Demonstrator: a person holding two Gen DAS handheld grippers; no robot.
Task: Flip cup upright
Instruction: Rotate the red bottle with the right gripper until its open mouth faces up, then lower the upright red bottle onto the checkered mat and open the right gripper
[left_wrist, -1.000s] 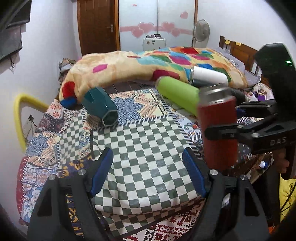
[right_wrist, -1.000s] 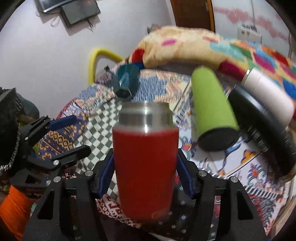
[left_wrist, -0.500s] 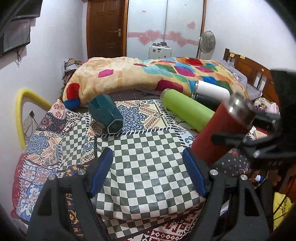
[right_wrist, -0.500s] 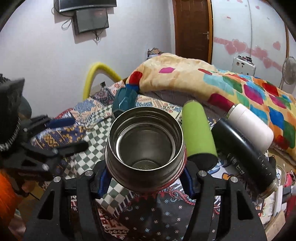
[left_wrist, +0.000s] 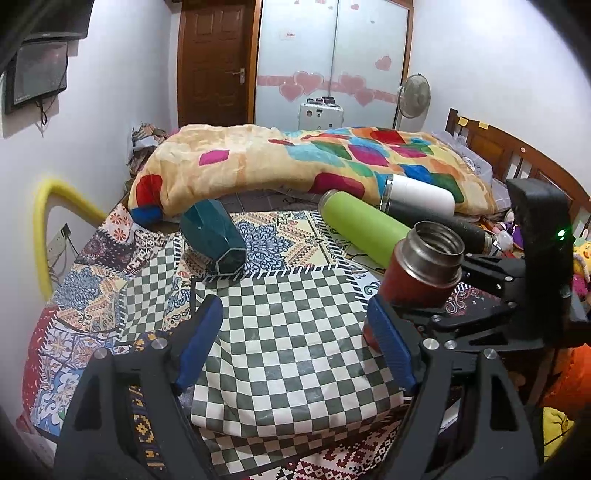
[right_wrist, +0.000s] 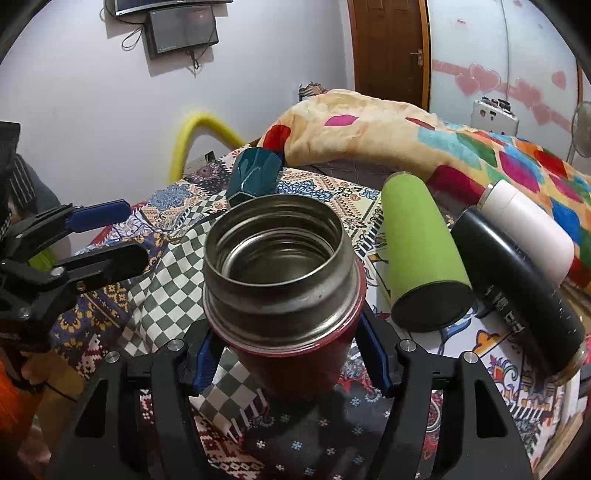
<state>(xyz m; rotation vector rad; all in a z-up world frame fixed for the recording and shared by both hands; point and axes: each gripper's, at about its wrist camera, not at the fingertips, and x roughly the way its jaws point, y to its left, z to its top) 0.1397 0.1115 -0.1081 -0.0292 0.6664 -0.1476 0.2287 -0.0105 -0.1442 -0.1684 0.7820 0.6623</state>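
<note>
Red cup (right_wrist: 284, 354) mouth up, clamped in right gripper (right_wrist: 288, 354), above patterned cloth (right_wrist: 159, 295)

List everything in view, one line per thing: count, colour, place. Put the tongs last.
red cup: 1, red with steel mouth up, in the right tongs over the cloth's right edge
teal cup: 1, teal, on its side, far left
green bottle: 1, lime, on its side, behind red cup
white bottle: 1, white, lying against blanket
black bottle: 1, black, lying between green and white
blanket: 1, multicolour, rolled at back
checked cloth: 1, green-white, front centre
left tongs: 1, black with blue pads, open, empty
right tongs: 1, same, shut on red cup
</note>
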